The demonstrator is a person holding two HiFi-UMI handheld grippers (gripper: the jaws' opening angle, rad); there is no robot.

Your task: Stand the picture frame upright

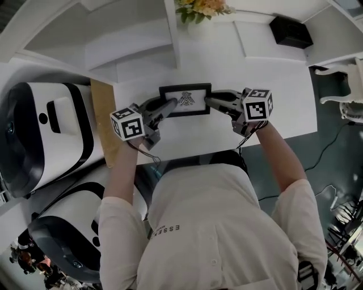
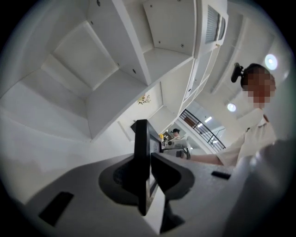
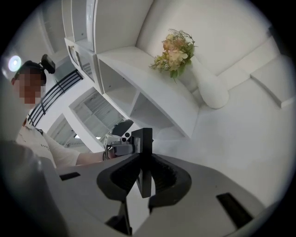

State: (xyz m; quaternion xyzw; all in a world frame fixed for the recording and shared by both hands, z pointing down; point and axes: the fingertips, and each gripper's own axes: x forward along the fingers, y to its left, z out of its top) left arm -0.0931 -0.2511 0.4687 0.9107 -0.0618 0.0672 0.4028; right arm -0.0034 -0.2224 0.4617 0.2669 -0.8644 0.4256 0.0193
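I have the picture frame (image 1: 185, 99) on the white desk (image 1: 272, 102) at 12 o'clock, face toward me. The left gripper (image 1: 170, 105) is closed narrowly on its 9 o'clock end. The right gripper (image 1: 209, 102) pinches its 3 o'clock end. A flower vase (image 3: 210, 88) stands beyond.

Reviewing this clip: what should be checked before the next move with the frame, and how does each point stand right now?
1. Right gripper clamped on the picture frame: ok.
2. Left gripper pads pressing the frame: cannot tell; the frame's edge sits between its jaws.
3. Frame's bottom edge down on the table: cannot tell.
4. Frame level between both grippers: ok.
5. Flowers well clear behind the frame: ok.
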